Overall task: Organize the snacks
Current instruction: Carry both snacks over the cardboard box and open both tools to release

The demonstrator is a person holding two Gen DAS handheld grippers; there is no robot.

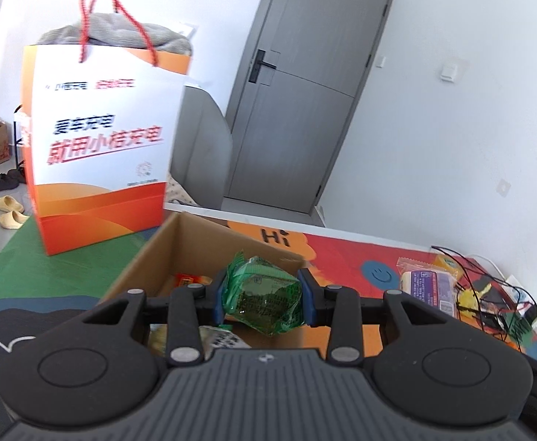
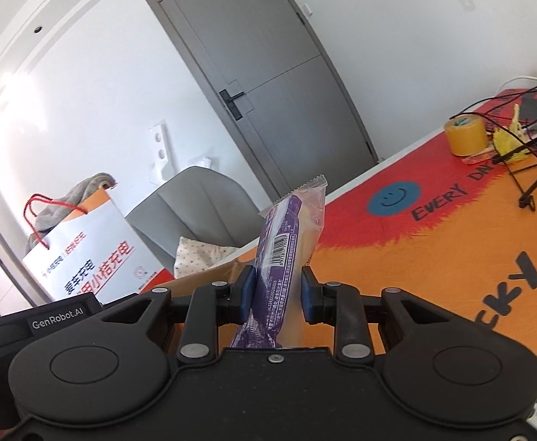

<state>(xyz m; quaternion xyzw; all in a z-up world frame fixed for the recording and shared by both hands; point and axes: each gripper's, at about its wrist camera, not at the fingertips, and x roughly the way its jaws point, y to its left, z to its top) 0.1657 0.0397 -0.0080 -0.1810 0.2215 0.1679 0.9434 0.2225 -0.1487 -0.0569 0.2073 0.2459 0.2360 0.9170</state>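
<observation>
Left wrist view: left gripper (image 1: 264, 296), blue pads (image 1: 309, 301) part closed, clamped on both sides of a green wrapped snack (image 1: 262, 296). The snack is crumpled and sits between the fingertips, above the open cardboard box (image 1: 180, 242). Below and ahead of the fingers, inside the box: an orange packet (image 1: 191, 279); nearer the gripper body, a pale printed packet (image 1: 218, 338). Beyond the left finger: an orange-and-white paper bag (image 1: 99, 147) with red cord handles, standing on the mat, grey cloth bulging from its top. Off past the right finger: a purple-labelled packet (image 1: 428, 288) lying on the orange mat (image 1: 342, 257), black cables (image 1: 489, 294) behind it.

Right wrist view: right gripper (image 2: 277, 290), pads narrowly spaced, pinching a long purple-and-clear snack packet (image 2: 286, 250). The packet stands nearly upright between the fingers, its crimped end above the tips, barcode facing the camera. Beyond the right finger: a yellow tape roll (image 2: 465, 136) on the mat, cables beside it. Beyond the left finger: the paper bag, a grey chair (image 2: 194, 205), a grey door (image 2: 268, 73).
</observation>
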